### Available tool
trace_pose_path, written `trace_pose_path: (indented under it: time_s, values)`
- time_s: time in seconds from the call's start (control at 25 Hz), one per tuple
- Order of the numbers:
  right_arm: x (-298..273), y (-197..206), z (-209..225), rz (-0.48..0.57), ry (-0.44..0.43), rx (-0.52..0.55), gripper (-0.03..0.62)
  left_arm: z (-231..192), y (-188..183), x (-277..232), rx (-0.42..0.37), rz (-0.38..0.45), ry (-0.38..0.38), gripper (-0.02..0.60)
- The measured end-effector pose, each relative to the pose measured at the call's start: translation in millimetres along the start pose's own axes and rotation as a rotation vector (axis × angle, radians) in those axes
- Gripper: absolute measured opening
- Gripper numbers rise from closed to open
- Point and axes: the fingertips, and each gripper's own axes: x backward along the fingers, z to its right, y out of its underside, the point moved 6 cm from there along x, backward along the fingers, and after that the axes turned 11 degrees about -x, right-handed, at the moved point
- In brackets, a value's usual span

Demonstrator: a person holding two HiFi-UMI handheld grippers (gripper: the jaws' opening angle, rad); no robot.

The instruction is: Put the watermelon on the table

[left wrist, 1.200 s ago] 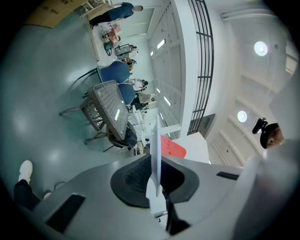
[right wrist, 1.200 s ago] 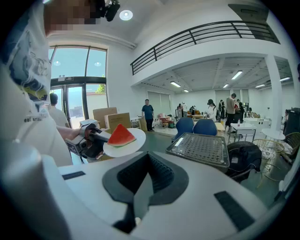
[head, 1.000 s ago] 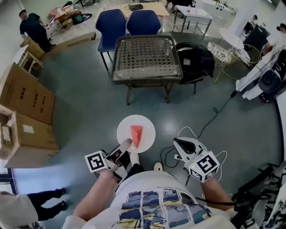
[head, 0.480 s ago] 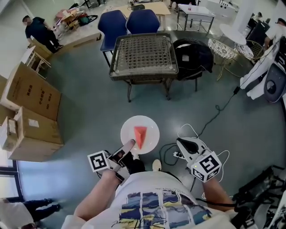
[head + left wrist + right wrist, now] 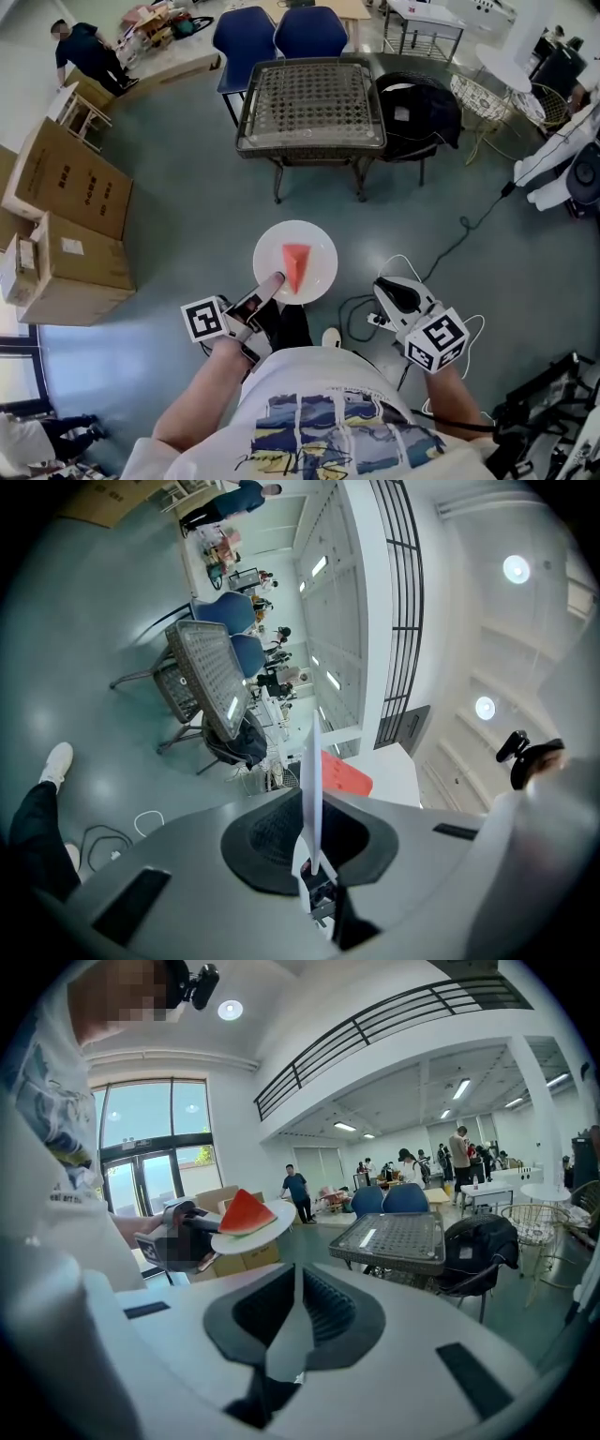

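A red watermelon wedge (image 5: 296,265) lies on a round white plate (image 5: 317,246), carried level above the grey floor. My left gripper (image 5: 269,285) is shut on the plate's near rim. Its own view shows the plate (image 5: 315,780) edge-on between the pads, with the wedge (image 5: 343,772) behind. My right gripper (image 5: 389,291) hangs to the right of the plate, shut and empty. In its view the jaws (image 5: 300,1283) meet, and the plate (image 5: 267,1221) with the wedge (image 5: 246,1211) shows to the left. The mesh-topped table (image 5: 309,98) stands ahead.
Two blue chairs (image 5: 281,33) stand behind the table, and a black chair with a bag (image 5: 417,112) is at its right. Cardboard boxes (image 5: 66,197) are stacked at the left. A white cable (image 5: 412,272) lies on the floor by my right gripper. People stand far off.
Both grippers and the plate have moved forward toward the table, which now sits nearer in the head view. The grip on the plate is unchanged.
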Motion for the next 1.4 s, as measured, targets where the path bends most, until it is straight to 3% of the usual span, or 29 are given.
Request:
trace_pose_path:
  time_s: [0.24,0.64,0.88,1.08,1.4]
  values:
    - [-68.0,-31.7,20.7,-0.039,0.021,0.04,0.012,-35.5,-66.2,-25.5,0.012,0.021,0.013,0.025]
    - [-227.4,-122.4,55.4,-0.048,0.013,0.09,0.038,-111.4,-217.1,-72.6,0.027,0.003,-0.019,0.026]
    - [-285.2,-153.0,69.0,-0.059,0.019,0.116,0.049,-152.4,-291.8,-101.1,0.03,0.03,-0.024,0.025]
    - [-330.6,-183.4,135.6,-0.076,0.026,0.127,0.051,-202.2,-344.7,-155.3,0.066,0.08,-0.051,0.025]
    - [-425.4,-239.4,255.1,-0.102,-0.078,0.118,0.051,-300.0,-427.6,-258.7,0.105,0.163,-0.171,0.025]
